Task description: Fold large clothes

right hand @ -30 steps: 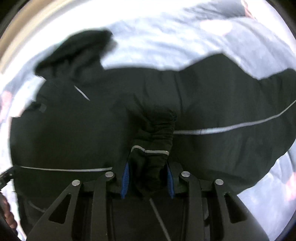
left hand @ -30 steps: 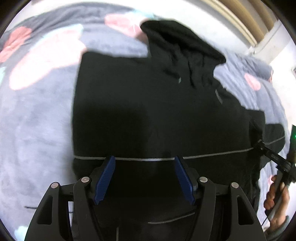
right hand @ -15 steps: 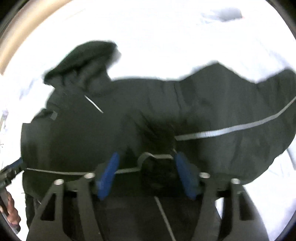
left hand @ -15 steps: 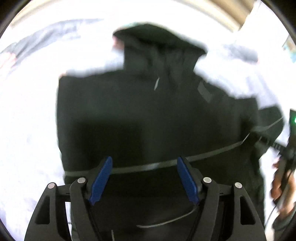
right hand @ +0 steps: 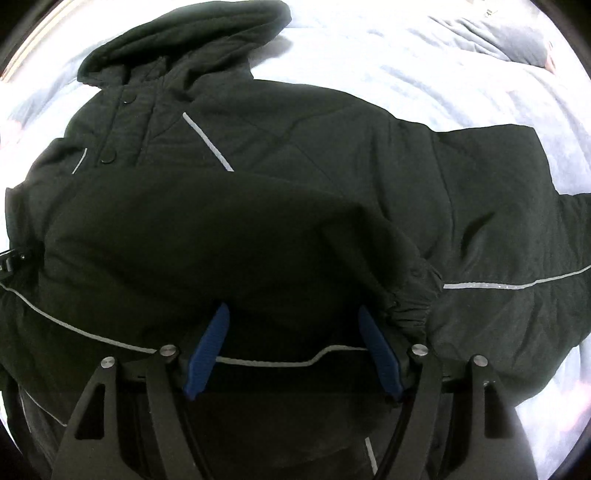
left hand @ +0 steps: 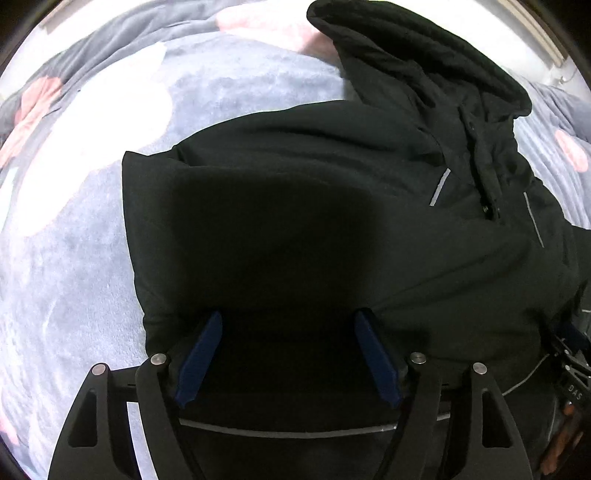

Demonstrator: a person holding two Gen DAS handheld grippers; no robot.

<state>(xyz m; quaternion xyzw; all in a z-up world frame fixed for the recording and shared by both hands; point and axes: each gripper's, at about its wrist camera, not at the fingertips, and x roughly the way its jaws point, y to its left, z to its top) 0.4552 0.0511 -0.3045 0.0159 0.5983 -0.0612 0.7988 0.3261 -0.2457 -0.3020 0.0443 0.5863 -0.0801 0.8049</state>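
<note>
A large black hooded jacket (left hand: 332, 206) with thin grey reflective stripes lies spread on a bed; it also shows in the right wrist view (right hand: 295, 177). Its hood (left hand: 417, 62) points away from me. One sleeve lies folded across the body, its elastic cuff (right hand: 413, 306) just right of my right gripper. My left gripper (left hand: 288, 328) is open, low over the jacket's left side, holding nothing. My right gripper (right hand: 293, 325) is open over the folded sleeve, holding nothing.
The jacket rests on a grey-blue fleece blanket (left hand: 74, 240) with pink and white patches, pale in the right wrist view (right hand: 461, 74). The right gripper and hand (left hand: 569, 387) show at the left view's right edge. A wall (left hand: 535, 22) lies beyond the bed.
My right gripper has opened and let go of the sleeve cuff, which now lies on the jacket body. Both grippers have moved closer over the jacket. The left stayed open.
</note>
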